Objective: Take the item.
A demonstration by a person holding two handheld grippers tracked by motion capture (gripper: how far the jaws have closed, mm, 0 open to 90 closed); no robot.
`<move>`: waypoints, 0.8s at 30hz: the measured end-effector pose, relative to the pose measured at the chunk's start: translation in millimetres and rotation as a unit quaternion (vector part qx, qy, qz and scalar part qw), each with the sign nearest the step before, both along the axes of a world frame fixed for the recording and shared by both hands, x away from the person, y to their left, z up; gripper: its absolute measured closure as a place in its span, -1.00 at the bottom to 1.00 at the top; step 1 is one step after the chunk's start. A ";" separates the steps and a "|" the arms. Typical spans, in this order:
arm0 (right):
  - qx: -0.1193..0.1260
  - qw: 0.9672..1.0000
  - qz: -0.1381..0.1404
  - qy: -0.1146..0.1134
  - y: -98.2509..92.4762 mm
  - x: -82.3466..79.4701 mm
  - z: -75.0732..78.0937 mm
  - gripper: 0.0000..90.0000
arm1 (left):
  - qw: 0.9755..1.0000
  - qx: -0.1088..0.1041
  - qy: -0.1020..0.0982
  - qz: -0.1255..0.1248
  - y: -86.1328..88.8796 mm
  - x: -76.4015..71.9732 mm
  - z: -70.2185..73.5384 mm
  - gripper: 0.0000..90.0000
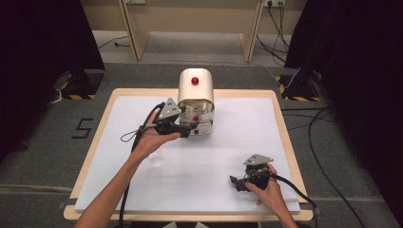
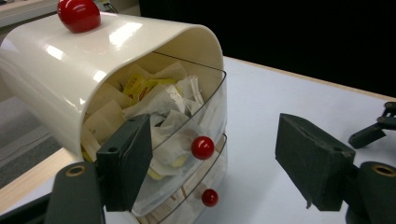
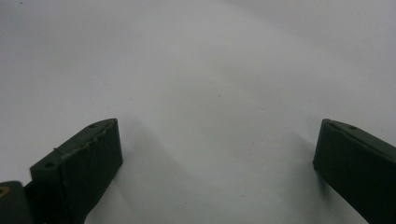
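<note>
- Black fingers of the left gripper stand wide apart and hold nothing; they sit just in front of the caddy, one finger before its clear drawers, the other off to the side over the white counter.
- Between those fingers, a little beyond them, is the red knob of the upper drawer; a smaller knob of the drawer below sits just under it. Both drawers look shut.
- Through the clear front, the caddy is packed with paper sachets; a bigger red ball crowns its cream hood.
- Seen from the high view, the caddy stands at the far middle of the counter, the left gripper at its near left face.
- The right gripper rests well apart from the caddy, near the counter's front edge, its fingers wide and empty on bare white.
- My reading: this is the approach to a drawer knob. Next, the left fingers need to centre on the upper knob, close on it, then pull straight out.
</note>
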State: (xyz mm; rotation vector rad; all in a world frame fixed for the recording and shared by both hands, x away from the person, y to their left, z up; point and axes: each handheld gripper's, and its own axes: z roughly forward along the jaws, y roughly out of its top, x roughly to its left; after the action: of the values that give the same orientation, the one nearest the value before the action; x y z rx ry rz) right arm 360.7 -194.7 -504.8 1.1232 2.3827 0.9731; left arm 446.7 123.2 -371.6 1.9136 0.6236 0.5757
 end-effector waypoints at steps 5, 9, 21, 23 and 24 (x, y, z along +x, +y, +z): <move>0.000 1.000 0.000 0.000 0.0 -0.1 0.0 -0.96 | 1.000 0.011 0.002 0.011 -5.8 13.2 0.3 -0.40; -0.003 1.000 0.004 -0.004 -0.8 0.8 0.0 -0.96 | 0.999 0.026 0.017 0.018 -6.5 24.8 -3.2 -0.39; -0.002 1.000 0.003 -0.003 -0.5 0.5 0.0 -0.96 | 0.998 0.034 0.045 0.009 -4.1 23.0 -7.7 -0.34; -0.003 1.000 0.004 -0.004 -0.8 0.6 -0.1 -0.96 | 0.998 0.037 0.045 0.007 -4.2 18.7 -7.8 -0.34; 0.000 1.000 0.000 0.000 0.0 -0.1 0.0 -0.96 | 0.998 0.037 0.045 0.007 -4.2 18.7 -7.8 -0.34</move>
State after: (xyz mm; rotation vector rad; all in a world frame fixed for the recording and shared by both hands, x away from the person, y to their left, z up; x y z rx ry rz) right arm 360.6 -194.8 -504.9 1.1218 2.3831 0.9724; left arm 465.4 119.0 -379.4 2.0152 0.6819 0.5293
